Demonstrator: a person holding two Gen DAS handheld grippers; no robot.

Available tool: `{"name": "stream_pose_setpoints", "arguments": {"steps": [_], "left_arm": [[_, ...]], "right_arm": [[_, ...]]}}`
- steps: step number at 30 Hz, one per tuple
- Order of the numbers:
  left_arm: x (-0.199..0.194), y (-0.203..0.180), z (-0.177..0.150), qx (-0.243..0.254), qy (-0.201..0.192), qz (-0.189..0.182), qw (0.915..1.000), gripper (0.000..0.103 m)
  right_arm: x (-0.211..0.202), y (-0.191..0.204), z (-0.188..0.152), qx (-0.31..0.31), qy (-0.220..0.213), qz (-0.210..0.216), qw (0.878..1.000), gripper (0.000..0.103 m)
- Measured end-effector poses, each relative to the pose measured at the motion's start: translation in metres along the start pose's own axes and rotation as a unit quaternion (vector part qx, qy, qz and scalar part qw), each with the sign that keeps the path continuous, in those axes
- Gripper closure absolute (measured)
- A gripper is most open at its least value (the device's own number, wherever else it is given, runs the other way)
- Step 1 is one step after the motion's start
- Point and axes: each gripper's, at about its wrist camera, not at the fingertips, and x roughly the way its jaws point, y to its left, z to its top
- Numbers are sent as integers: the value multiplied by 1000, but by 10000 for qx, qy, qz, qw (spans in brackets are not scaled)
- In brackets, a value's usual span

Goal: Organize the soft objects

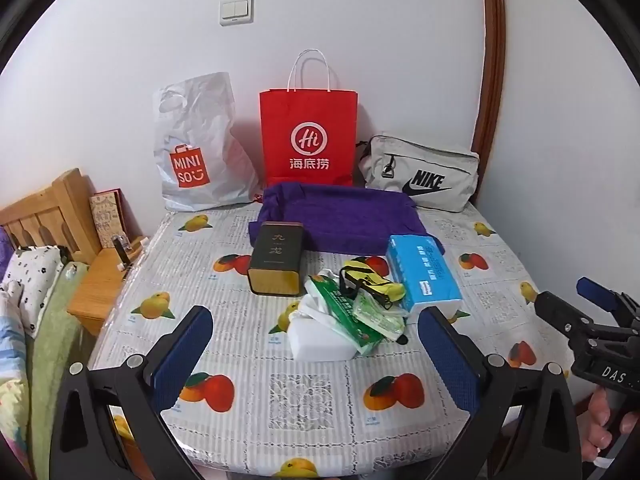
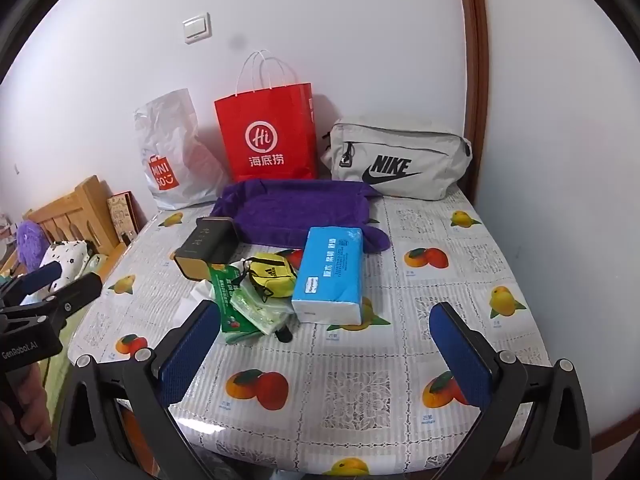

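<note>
White walls backed a surface (image 1: 320,420) covered in a fruit-printed plastic cloth. Along the wall stood three bags: a white plastic shopping bag (image 1: 196,152) at the left, a red paper bag (image 1: 308,136) with white handles in the middle, and a grey waist bag (image 1: 420,176) at the right. Just in front of them lay a folded purple towel (image 1: 340,216). Nearer the cameras sat a cluster of smaller things: a dark tin box (image 1: 276,260) lying on its side at the left, touching the towel's front edge; a blue tissue pack (image 1: 424,276) at the right, its far end resting on the towel; and between them a small yellow pouch (image 1: 372,280), a green wipes packet (image 1: 352,316) and a white foam block (image 1: 320,340) heaped together. The left gripper (image 1: 316,340) hovered near the front of the heap, its blue-padded fingers (image 1: 184,344) spread wide and holding nothing. The right gripper (image 2: 328,344) hung beside it over the bare cloth, just in front of the tissue pack, its fingers (image 2: 460,356) also wide apart and empty. A wooden headboard (image 1: 52,216) and patterned bedding (image 1: 28,280) showed at the far left, and a light switch (image 1: 236,10) was mounted on the wall above the bags.
</note>
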Motion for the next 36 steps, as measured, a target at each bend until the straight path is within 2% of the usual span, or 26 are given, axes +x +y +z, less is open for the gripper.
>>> {"name": "stream_pose_setpoints", "arguments": {"steps": [6,10,36], "left_arm": [[-3,-9,-1,90,-3,53,9999,0],[-9,-1,2,46,-11,-104,9999,0],[-11,0,1,61,-61,-12,10000,0]], "right_arm": [[0,1,-3,-70,-61,-36,10000,0],[-8,10,0,-132,-45,-45,9999,0],[-6,14,-1,-125,-60,43,9999,0]]}}
